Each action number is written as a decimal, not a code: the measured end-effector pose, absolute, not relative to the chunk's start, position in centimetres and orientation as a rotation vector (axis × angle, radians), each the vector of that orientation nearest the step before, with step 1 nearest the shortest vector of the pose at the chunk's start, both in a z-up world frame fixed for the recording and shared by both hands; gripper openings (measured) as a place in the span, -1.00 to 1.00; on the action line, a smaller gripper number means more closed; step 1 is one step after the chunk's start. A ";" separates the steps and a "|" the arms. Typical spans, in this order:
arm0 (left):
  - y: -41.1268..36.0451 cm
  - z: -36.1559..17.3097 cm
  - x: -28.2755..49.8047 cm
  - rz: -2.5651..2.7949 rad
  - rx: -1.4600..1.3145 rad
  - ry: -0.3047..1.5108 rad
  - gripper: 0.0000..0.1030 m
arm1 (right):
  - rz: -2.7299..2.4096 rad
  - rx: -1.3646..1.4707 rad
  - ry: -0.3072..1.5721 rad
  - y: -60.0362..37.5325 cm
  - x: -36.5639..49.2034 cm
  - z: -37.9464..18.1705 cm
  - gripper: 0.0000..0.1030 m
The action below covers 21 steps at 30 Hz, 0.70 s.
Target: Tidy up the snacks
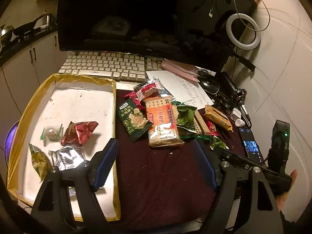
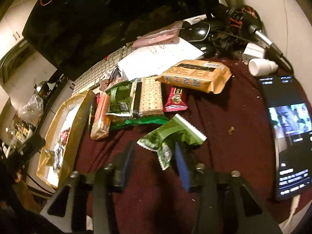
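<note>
My right gripper (image 2: 154, 160) is hanging open over the green packet (image 2: 171, 138), lower centre of frame; I'm risking a weak corner pinch, dropping it short of the tray (image 2: 78, 105).

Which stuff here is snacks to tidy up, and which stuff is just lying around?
For the job:
gold-edged tray
red packet in the tray
orange cracker pack
dark green packet
green wrapper by the right claw

Just lying around:
keyboard
monitor
phone
mouse
paper sheet
ring light
</note>
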State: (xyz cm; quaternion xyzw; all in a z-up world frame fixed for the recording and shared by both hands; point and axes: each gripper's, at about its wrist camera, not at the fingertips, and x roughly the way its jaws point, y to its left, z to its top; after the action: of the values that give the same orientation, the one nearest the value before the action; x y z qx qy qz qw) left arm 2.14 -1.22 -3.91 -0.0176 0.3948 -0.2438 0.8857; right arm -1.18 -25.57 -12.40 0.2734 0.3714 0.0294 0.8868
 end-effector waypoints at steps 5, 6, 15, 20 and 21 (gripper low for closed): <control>-2.9 -4.0 3.1 -0.545 -0.032 0.840 0.52 | 0.046 0.606 0.766 -25.8 -0.6 -12.5 -0.14; -3.6 -4.2 3.6 -0.550 -0.029 0.856 0.52 | 0.038 0.611 0.765 -25.8 -0.6 -12.6 -0.17; -10.5 -6.0 7.2 -0.594 0.026 0.962 0.44 | 0.025 0.532 0.752 -25.9 -1.0 -13.1 -0.80; -13.7 -8.3 9.0 -0.536 0.096 1.016 0.04 | 0.079 0.565 0.750 -26.8 -1.5 -13.4 -0.80; -13.9 -8.4 9.2 -0.520 0.094 1.005 -0.03 | 0.085 0.575 0.752 -27.0 -1.8 -13.4 -0.73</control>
State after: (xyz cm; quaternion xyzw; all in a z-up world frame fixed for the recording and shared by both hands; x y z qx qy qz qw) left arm 9.22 -13.86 -8.41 0.0445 0.4761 -0.2464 0.8430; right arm -1.78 -26.97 -13.41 0.2770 0.3619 0.0408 0.8892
